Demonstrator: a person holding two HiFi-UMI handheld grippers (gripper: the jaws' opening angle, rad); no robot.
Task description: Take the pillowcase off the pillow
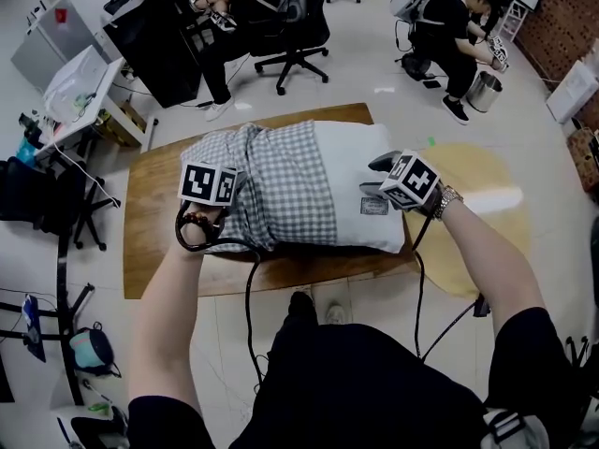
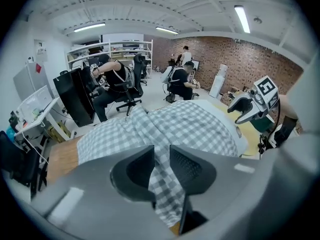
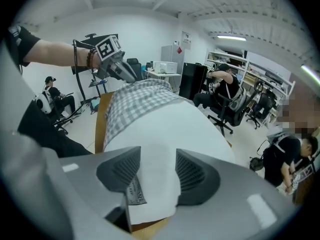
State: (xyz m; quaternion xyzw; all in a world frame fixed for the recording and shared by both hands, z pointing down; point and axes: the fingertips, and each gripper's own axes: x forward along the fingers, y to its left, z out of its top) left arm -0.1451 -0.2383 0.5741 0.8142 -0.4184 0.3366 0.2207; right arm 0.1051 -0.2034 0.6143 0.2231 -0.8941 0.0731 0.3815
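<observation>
Where the pale tiled floor [image 1: 374,73] spreads out, the room is a busy workshop. It has a brick wall [image 2: 240,59] on one side, white shelves [image 2: 125,51] at the back, and desks along the edge. One person sits in an office chair [image 1: 295,36] and another person [image 1: 459,26] crouches on the floor farther off.

In the middle stands a wooden table [image 1: 150,204], and nearly all of its top is taken up by a white pillow [image 1: 360,162] lying flat and lengthwise across it. A grey and white checked pillowcase [image 1: 281,185] covers the pillow's left part and is bunched into folds there. The right part of the pillow is bare.

The left gripper [image 2: 161,166] is at the pillowcase's near left end. Its jaws stand a narrow way apart, with a twisted fold of the checked cloth pinched between the pads. The right gripper [image 3: 157,171] is at the pillow's near right corner, well apart from the left one. Its jaws are wider, and the bare white corner fills the gap between them, seemingly squeezed by both pads.

A small grey label [image 3: 134,191] sewn to that corner sits just beside the right gripper's left pad.
</observation>
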